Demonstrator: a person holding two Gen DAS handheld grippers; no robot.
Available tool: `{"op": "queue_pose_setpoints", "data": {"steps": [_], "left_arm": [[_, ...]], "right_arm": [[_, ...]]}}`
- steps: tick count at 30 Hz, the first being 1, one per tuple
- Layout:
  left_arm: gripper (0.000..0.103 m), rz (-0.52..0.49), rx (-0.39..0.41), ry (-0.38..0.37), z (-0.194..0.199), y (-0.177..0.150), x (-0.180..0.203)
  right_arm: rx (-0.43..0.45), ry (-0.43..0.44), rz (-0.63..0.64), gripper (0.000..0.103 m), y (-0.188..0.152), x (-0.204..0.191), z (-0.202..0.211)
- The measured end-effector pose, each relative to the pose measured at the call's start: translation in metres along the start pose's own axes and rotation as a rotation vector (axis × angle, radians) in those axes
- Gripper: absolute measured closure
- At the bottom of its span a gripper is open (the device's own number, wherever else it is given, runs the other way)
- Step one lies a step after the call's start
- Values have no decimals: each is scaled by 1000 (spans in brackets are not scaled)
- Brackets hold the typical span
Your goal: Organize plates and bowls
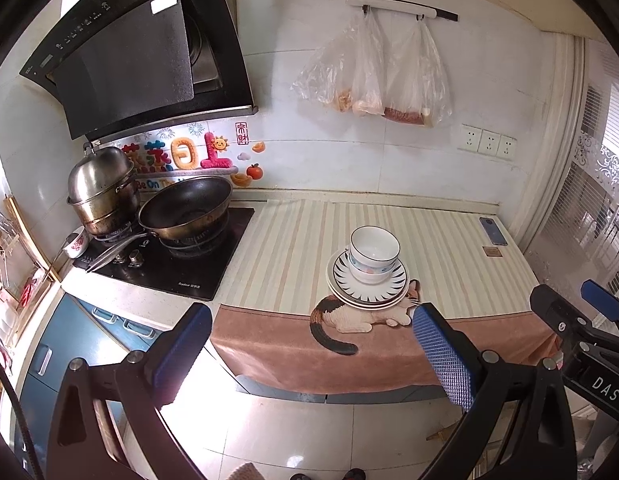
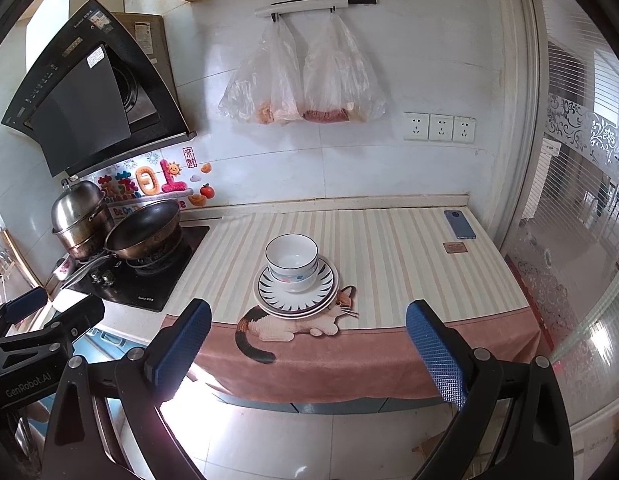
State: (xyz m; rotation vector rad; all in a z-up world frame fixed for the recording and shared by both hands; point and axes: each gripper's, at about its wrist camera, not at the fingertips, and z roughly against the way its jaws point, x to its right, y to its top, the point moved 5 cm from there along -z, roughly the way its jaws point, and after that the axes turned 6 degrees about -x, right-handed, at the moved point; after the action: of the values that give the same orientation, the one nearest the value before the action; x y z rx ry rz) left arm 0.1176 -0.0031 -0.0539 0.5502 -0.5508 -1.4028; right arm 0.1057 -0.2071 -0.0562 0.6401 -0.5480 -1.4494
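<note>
Left gripper [image 1: 309, 344]: fingers spread wide, empty — off the counter's front edge.
Right gripper [image 2: 307, 336]: also apart, nothing held.
Bowls [image 2: 292, 262]: stacked on the plates [image 2: 327, 290].
Plates: on the striped mat [image 2: 389, 248] — over its cat picture.

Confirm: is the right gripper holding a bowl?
No: the right gripper is open and empty, well short of the bowls stacked on the plates.
</note>
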Motion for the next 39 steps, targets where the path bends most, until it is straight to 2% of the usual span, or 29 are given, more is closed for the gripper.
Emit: {"op": "queue_pose_setpoints", "data": {"steps": [39], "left_arm": [[0,1,-8,-15,-2,0,-5]], "right_arm": [[9,-5,-8,3,3,2,6]]}}
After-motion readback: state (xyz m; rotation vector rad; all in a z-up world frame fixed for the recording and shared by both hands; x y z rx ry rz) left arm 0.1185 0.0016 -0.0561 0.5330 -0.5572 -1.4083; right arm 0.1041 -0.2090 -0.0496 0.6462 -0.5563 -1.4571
